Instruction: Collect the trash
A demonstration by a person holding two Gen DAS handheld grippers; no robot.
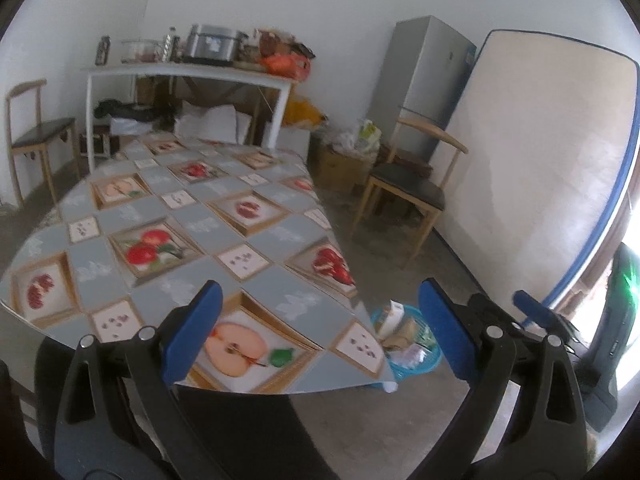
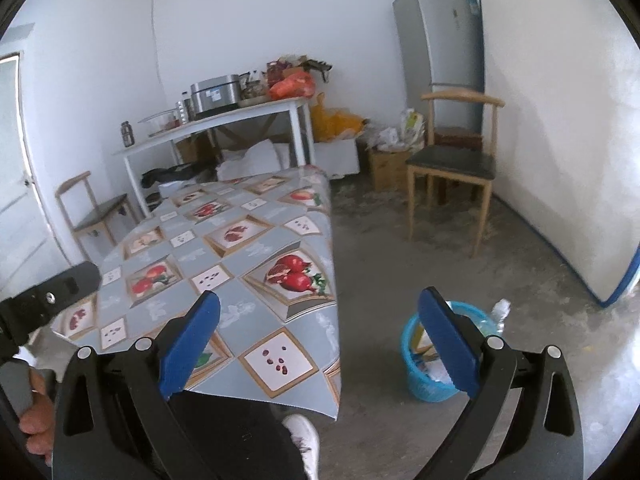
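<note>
A blue plastic basket (image 1: pixel 416 364) stands on the floor beside the table's near right corner and holds paper and packaging trash. It also shows in the right wrist view (image 2: pixel 424 384), with a clear plastic bottle (image 2: pixel 498 312) sticking out of its far side. My left gripper (image 1: pixel 320 332) is open and empty above the near end of the table (image 1: pixel 168 208), which has a fruit-patterned cloth. My right gripper (image 2: pixel 320 336) is open and empty over the table's right edge (image 2: pixel 332 272), with its right finger in front of the basket.
A wooden chair (image 2: pixel 452 160) stands right of the table, another (image 2: pixel 96 208) at the left. A mattress (image 2: pixel 560 120) leans on the right wall by a fridge (image 2: pixel 440 40). A cluttered white table (image 2: pixel 224 120), bags and a cardboard box (image 2: pixel 388 168) stand at the back.
</note>
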